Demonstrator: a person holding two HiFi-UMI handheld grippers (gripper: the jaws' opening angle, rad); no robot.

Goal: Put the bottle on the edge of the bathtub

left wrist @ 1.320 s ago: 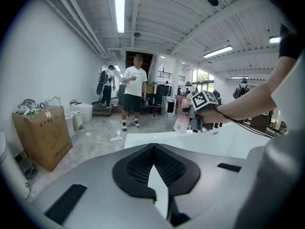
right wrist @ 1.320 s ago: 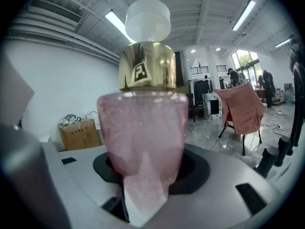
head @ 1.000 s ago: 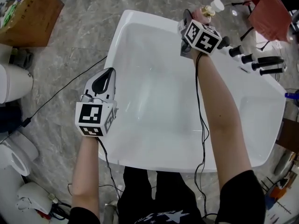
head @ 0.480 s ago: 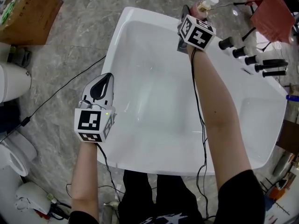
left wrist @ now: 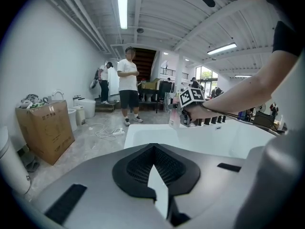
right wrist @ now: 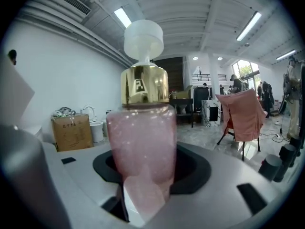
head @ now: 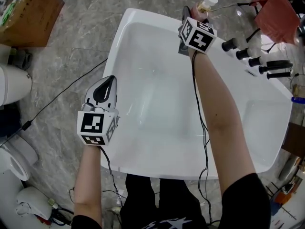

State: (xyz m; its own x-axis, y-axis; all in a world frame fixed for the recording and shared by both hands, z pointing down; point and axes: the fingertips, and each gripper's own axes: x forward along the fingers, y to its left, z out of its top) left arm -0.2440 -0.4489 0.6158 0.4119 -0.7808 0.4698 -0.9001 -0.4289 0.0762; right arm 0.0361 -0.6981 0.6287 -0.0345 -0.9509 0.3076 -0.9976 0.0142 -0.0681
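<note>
the right gripper (head: 195, 14) is clamped on a translucent pink bottle (right wrist: 141, 142) with a gold collar and a white pump top, its jaws pressing the bottle's lower body from both sides. the bottle stands upright in that grip at the far rim of the glossy white bathtub (head: 125, 27), near the far corner; whether its base touches the rim cannot be told. a row of black tap fittings (head: 252, 61) sits on the tub's right edge, well apart from the bottle. the left gripper (head: 110, 80) hangs over the tub's near left edge with its jaws together and nothing between them. a brown cardboard box (head: 28, 11) stands on the grey marbled floor (head: 81, 37) at the left.
</note>
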